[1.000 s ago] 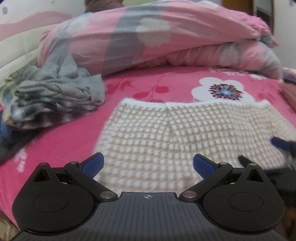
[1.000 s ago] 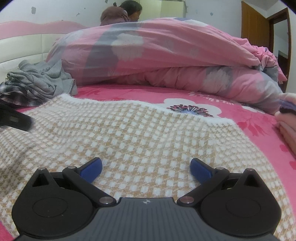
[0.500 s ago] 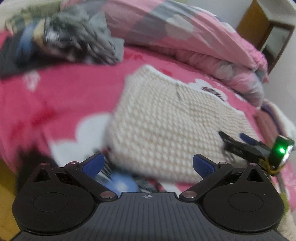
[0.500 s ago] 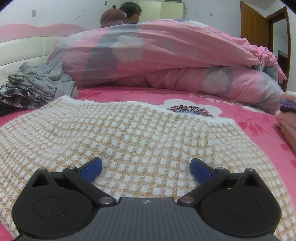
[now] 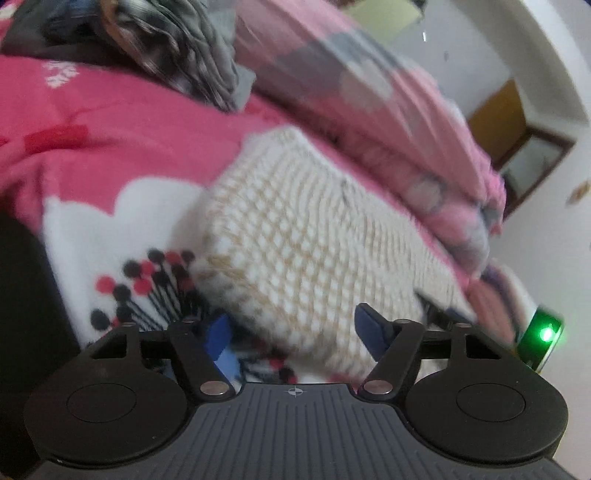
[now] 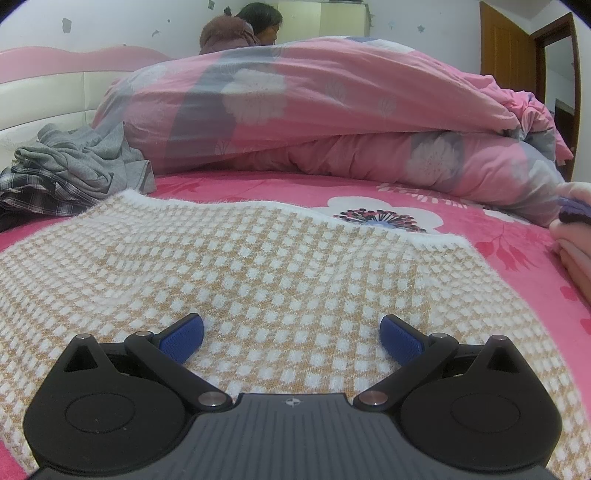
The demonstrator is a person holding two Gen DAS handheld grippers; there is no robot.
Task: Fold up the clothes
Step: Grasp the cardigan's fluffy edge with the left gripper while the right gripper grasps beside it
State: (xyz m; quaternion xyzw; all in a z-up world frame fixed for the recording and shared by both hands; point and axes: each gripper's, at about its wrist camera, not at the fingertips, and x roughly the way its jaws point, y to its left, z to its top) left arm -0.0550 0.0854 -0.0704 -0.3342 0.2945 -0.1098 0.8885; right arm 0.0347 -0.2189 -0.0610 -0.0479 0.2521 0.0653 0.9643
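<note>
While the right gripper (image 6: 291, 334) rests low over the checked knit garment (image 6: 236, 273), its blue pads (image 6: 183, 338) stand spread wide with nothing between them but the cloth lying flat underneath. That tan-and-white garment fills the lower and middle part of the right wrist view, spread on the pink flowered bedsheet (image 6: 509, 243), its fuzzy white edge running across the centre of the frame. A crumpled pile of grey and plaid clothes (image 6: 74, 173) sits at the left edge, and a rolled pink floral duvet (image 6: 332, 118) stretches across the upper half. Above the duvet, at the top centre, a person's head and shoulder (image 6: 240, 33) show. At the far right edge another folded pink fabric (image 6: 572, 251) is partly cut off.

From the left wrist view, which is tilted and blurred, the left gripper (image 5: 291, 332) sits at the near corner of the checked knit garment (image 5: 314, 251), low in the frame. Its jaws have just been closing and stand partly apart, with the garment's corner between the pads; whether the pads press on it I cannot tell through the blur. A green light (image 5: 546, 334) glows at the right edge.
</note>
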